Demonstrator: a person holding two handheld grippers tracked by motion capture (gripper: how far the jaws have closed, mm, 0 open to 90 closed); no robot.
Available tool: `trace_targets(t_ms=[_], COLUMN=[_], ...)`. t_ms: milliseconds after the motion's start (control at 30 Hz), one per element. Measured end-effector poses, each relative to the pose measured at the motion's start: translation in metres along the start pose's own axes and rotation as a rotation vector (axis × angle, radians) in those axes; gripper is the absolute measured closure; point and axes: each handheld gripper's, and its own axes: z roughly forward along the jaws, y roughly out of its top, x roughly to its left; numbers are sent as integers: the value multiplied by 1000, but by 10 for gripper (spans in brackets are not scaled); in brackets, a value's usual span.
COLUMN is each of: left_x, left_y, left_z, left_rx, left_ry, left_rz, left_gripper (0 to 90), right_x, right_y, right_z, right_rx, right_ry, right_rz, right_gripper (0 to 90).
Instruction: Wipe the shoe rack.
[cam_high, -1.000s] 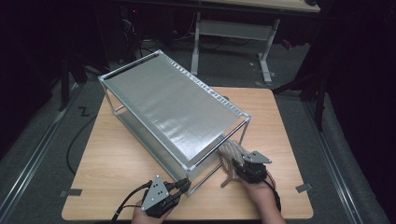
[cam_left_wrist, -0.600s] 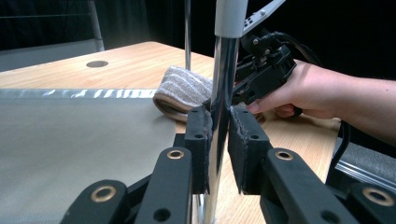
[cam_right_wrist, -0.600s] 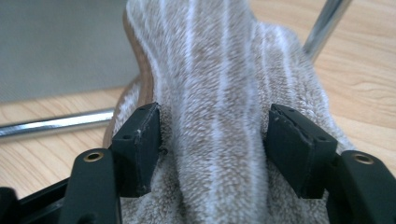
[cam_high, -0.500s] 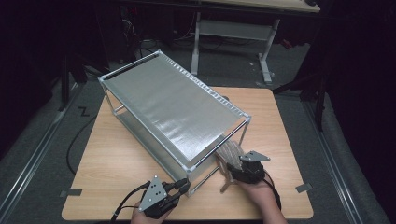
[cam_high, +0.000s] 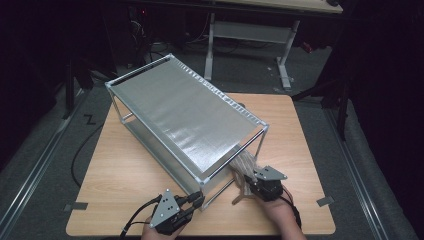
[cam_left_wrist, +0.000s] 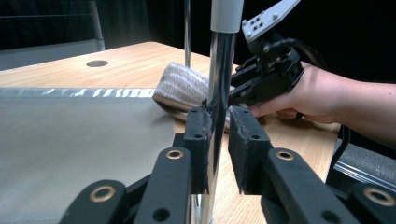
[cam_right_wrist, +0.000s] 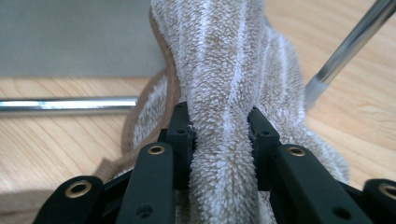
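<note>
A metal rack (cam_high: 185, 115) with two grey shelves stands slantwise on the wooden table (cam_high: 125, 175). My left gripper (cam_high: 197, 200) (cam_left_wrist: 218, 121) is at the rack's near corner post (cam_left_wrist: 222, 70). Its jaws have just been opening. The post stands between them, against the left pad, with a thin gap at the right pad. A fuzzy beige striped slipper (cam_high: 245, 162) (cam_right_wrist: 224, 60) (cam_left_wrist: 180, 86) lies at the rack's right front end. My right gripper (cam_high: 250, 177) (cam_right_wrist: 219, 126) has just been closing and now pinches the slipper's pile between both pads.
The lower shelf (cam_left_wrist: 70, 135) reaches out to the left of the post. Bare tabletop (cam_high: 285, 130) lies to the right of the rack. A desk frame (cam_high: 250, 35) stands beyond the table. Tape marks (cam_high: 325, 201) sit near the front corners.
Both hands stay where they were. The right gripper's jaws have drawn in on the slipper.
</note>
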Motion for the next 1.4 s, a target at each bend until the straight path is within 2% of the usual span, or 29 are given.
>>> trace_targets(t_ms=[233,400,533,733,933,1033,1200,1400], left_x=[0,2,3,5,5,4,3,6], left_y=[0,2,3,6,6,6,4,-1], left_z=[1,7,13,23,26,26,25,25], left_rx=[-6,-6,-6,-3,-7,-10,-19,13], left_ry=[10,4,6,-1,-7,-9,-10,-22], left_rz=[14,16,20,25,25,24,11,11], left_gripper=[805,805,806,806,807,807,768,739], right_x=[5,10,11,6,3,2,5,8], right_y=[4,5,3,5,11,16,34,63], right_z=[-14,-26,-44,-74,-99,-108,-122,-123], right_rx=[-98,-164,-221,-330,-414,-454,-525,-577], right_ry=[-33,-37,-47,-70,-104,-101,-82,-54], right_rz=[3,2,23,92,109,123,96,43], right_gripper=[698,698,696,694,686,685,685,684])
